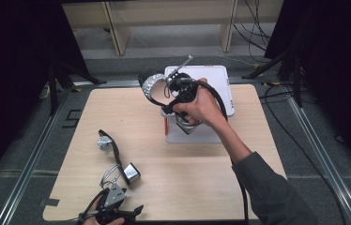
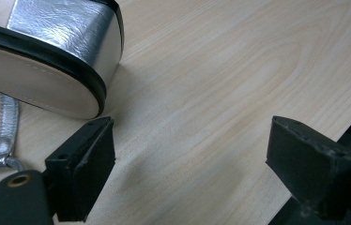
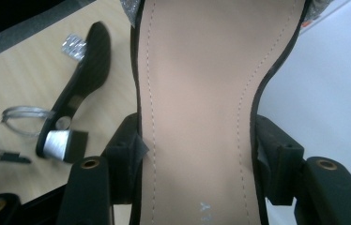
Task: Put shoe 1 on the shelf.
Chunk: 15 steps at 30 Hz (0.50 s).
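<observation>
Your right gripper (image 1: 179, 96) is clamped on a silver sandal (image 3: 197, 93): in the right gripper view its two jaws press on the two edges of the beige insole, at the narrow middle part. In the high view you hold this sandal in the air above the white box (image 1: 220, 77) at the far side of the wooden table (image 1: 202, 173), with the sparkling toe strap (image 1: 154, 84) pointing to the far left.

The second sandal (image 1: 112, 152) lies on its side on the table, near the front left corner, with its silver block heel (image 1: 131, 172) toward you and its thin ankle strap (image 1: 109, 176) just beside the heel.

Your left gripper (image 2: 190, 168) rests low at the front edge of the table. Its jaws stand wide apart with only bare wood between them. The heel end of the lying sandal is just beside its left jaw, but I cannot tell whether they touch.
</observation>
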Each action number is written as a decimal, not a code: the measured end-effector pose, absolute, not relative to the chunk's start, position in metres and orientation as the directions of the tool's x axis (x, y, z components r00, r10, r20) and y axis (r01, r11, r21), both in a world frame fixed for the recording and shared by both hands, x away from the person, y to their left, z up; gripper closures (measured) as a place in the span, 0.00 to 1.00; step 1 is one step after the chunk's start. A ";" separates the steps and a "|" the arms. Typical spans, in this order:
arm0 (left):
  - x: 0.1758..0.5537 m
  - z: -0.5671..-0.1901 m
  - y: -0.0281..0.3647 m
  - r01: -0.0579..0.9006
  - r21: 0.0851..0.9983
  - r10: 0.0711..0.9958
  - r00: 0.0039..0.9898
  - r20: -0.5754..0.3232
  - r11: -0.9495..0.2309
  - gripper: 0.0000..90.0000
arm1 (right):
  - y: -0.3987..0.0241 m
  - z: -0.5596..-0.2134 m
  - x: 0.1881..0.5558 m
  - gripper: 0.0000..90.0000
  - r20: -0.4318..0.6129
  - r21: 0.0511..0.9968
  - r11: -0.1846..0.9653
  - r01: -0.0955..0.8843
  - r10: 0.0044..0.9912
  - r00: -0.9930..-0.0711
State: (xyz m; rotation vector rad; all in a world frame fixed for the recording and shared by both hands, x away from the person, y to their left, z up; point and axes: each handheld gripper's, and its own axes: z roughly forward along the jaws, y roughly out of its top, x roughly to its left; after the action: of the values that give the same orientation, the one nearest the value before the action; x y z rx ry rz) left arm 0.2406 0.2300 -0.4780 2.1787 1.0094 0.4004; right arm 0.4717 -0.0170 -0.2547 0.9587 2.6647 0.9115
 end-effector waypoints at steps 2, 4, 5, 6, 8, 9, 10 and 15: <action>0.241 -0.479 0.229 0.544 0.708 0.761 0.648 -0.013 -0.451 0.17 | -0.017 -0.254 0.482 0.48 0.059 0.602 0.588 0.541 0.643 -0.764; 0.241 -0.478 0.230 0.546 0.705 0.760 0.650 -0.015 -0.453 0.17 | -0.018 -0.255 0.493 0.48 0.088 0.591 0.554 0.586 0.678 -0.730; 0.240 -0.478 0.230 0.547 0.702 0.759 0.651 -0.016 -0.455 0.17 | -0.018 -0.255 0.500 0.48 0.098 0.588 0.539 0.603 0.692 -0.715; 0.241 -0.478 0.230 0.545 0.703 0.757 0.653 -0.014 -0.457 0.17 | -0.019 -0.255 0.505 0.48 0.107 0.577 0.526 0.625 0.710 -0.696; 0.241 -0.478 0.230 0.542 0.704 0.753 0.658 -0.015 -0.459 0.17 | -0.020 -0.256 0.515 0.48 0.098 0.570 0.521 0.635 0.724 -0.682; 0.242 -0.478 0.230 0.536 0.703 0.748 0.663 -0.009 -0.467 0.17 | -0.022 -0.258 0.522 0.48 0.099 0.558 0.512 0.653 0.740 -0.665; 0.241 -0.478 0.230 0.547 0.703 0.756 0.654 -0.021 -0.454 0.17 | -0.023 -0.258 0.525 0.48 0.095 0.551 0.508 0.662 0.750 -0.655; 0.241 -0.479 0.230 0.547 0.706 0.755 0.655 -0.026 -0.450 0.17 | -0.028 -0.262 0.546 0.48 0.089 0.513 0.463 0.723 0.808 -0.582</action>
State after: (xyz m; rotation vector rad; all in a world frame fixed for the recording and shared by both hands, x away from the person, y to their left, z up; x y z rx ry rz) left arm 0.2410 0.2297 -0.4785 2.1692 1.0044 0.3829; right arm 0.5460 -0.0284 -0.2619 1.3420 2.5410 0.7677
